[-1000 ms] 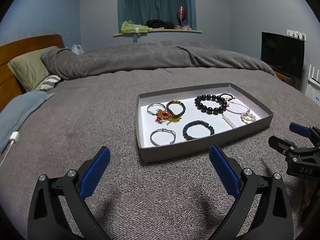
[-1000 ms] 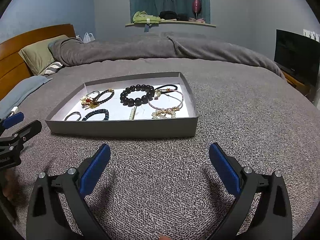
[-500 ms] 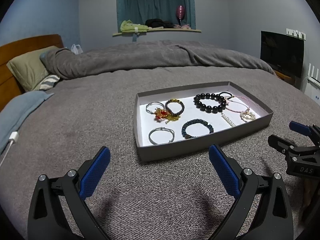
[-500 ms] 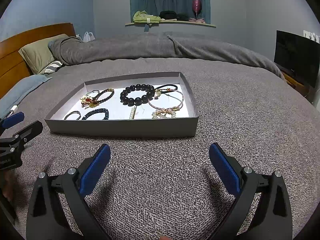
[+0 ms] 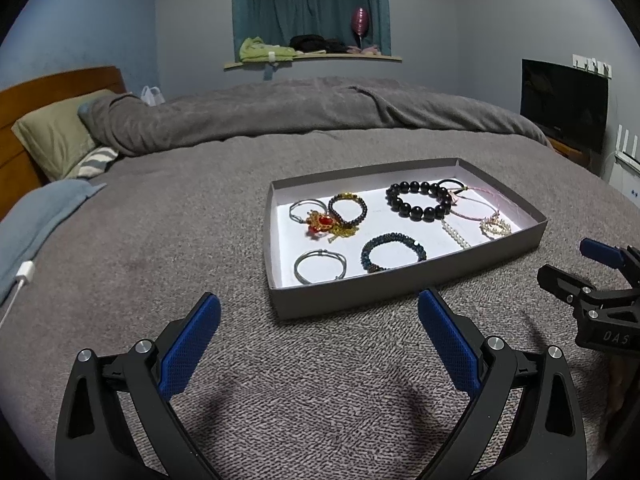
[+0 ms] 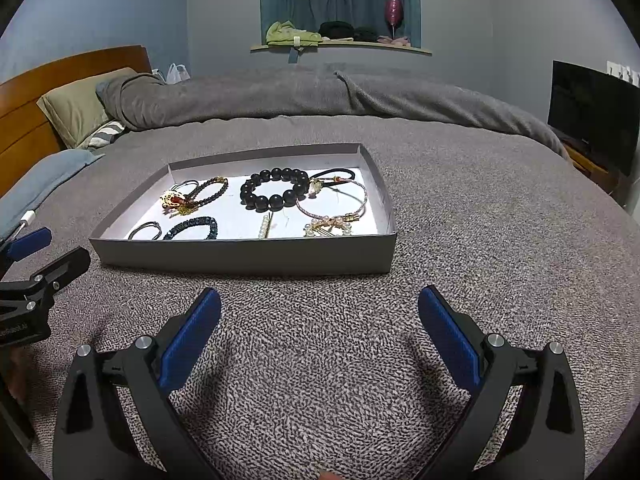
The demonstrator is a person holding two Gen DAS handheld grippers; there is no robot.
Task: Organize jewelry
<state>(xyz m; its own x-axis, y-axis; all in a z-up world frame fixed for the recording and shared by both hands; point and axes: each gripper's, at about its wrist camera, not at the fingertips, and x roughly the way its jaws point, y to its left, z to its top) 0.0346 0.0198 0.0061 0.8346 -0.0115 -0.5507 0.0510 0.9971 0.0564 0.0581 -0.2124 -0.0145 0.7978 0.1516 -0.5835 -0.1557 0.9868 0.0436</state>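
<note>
Both grippers, left (image 5: 318,336) and right (image 6: 319,330), gape empty over the bed (image 5: 160,220); bracelets (image 5: 418,201) fill the tray (image 5: 400,284) ahead.

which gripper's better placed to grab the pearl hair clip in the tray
Right, probably. The pearl hair clip lies at the tray's near-right corner, almost straight ahead of the open right hand-held gripper. The left hand-held gripper, also open, faces the tray's other end.

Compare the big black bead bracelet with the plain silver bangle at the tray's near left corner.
The black bead bracelet is made of thick round beads; the silver bangle is a thin wire hoop. The bracelet lies toward the tray's far side, the bangle by its near wall. Both lie flat, untouched.
</note>
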